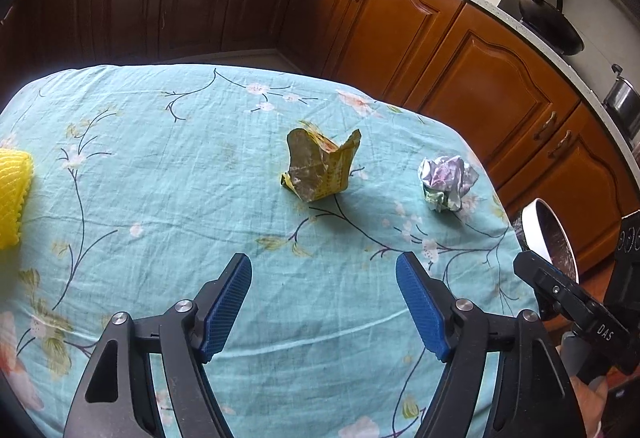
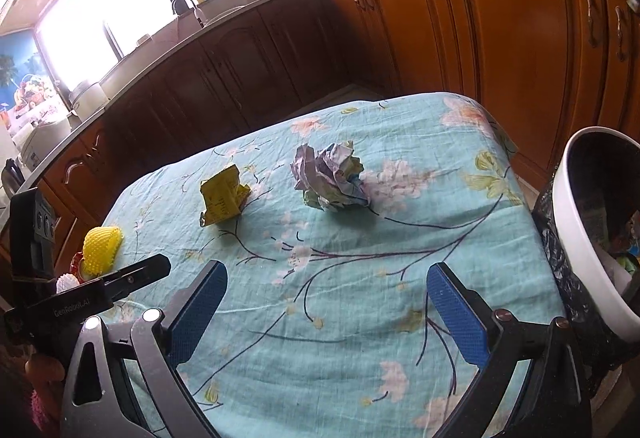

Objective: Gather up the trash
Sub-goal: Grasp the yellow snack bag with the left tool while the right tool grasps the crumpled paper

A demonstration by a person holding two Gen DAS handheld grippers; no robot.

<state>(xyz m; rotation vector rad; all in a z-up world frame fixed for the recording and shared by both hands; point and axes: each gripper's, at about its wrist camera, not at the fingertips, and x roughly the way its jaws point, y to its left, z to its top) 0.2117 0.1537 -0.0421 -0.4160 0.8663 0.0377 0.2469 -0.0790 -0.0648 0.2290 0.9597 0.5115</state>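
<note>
On the tabletop (image 1: 120, 165), a yellow wrapper (image 1: 320, 167) stands straight ahead of the left tool (image 1: 324, 302), its fingers apart and empty; a paper ball (image 2: 330, 177) lies ahead of the right tool (image 2: 326, 312) — also spread, empty. Bare cloth lies between, and the bin (image 2: 576, 238) waits past the right edge.

I read "DAS" on the right gripper (image 1: 560, 290) beside the bin (image 1: 536, 234); "GenRobot.AI" on the left gripper (image 2: 132, 278).

Teal floral tablecloth (image 1: 160, 165); yellow wrapper (image 1: 318, 167) (crumpled); white-lilac paper ball (image 1: 446, 183); blue pads (image 1: 226, 308).
</note>
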